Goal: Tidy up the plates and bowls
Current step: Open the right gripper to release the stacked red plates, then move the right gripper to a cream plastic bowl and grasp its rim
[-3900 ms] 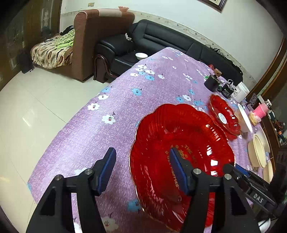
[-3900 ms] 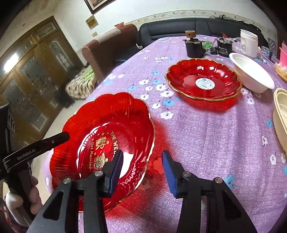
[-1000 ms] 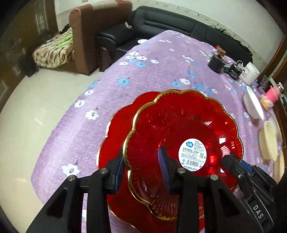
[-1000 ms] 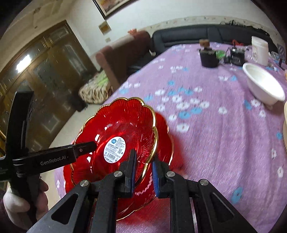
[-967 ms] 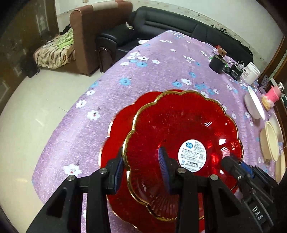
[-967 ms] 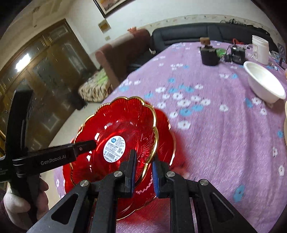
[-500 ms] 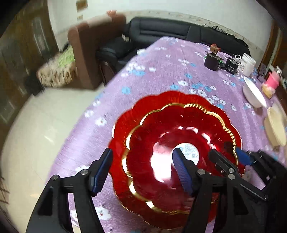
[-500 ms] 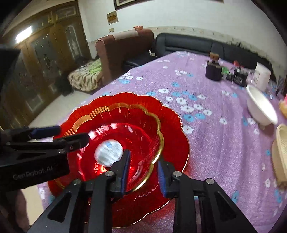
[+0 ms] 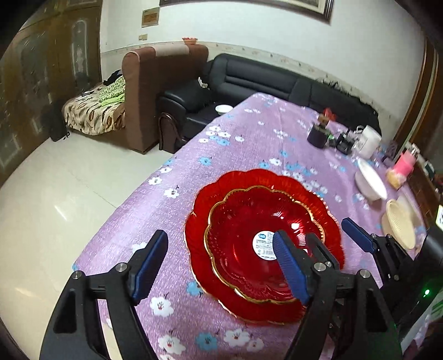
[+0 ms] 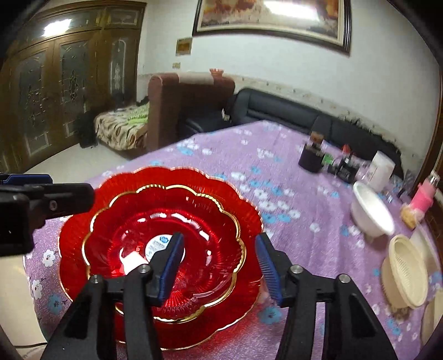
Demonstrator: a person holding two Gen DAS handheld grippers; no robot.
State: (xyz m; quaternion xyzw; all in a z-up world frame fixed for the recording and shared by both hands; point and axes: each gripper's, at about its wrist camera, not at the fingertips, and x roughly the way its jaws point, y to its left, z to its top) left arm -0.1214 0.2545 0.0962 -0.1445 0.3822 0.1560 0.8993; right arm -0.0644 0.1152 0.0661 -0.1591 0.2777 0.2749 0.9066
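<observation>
Left claw wide open, empty. Stacked red scalloped plates near table edge: likely light, rigid, glossy, slippery; grip at rim. Right claw open, empty. White bowl, cream bowls farther right.

A home living room: black sofa, brown armchair, framed painting.
</observation>
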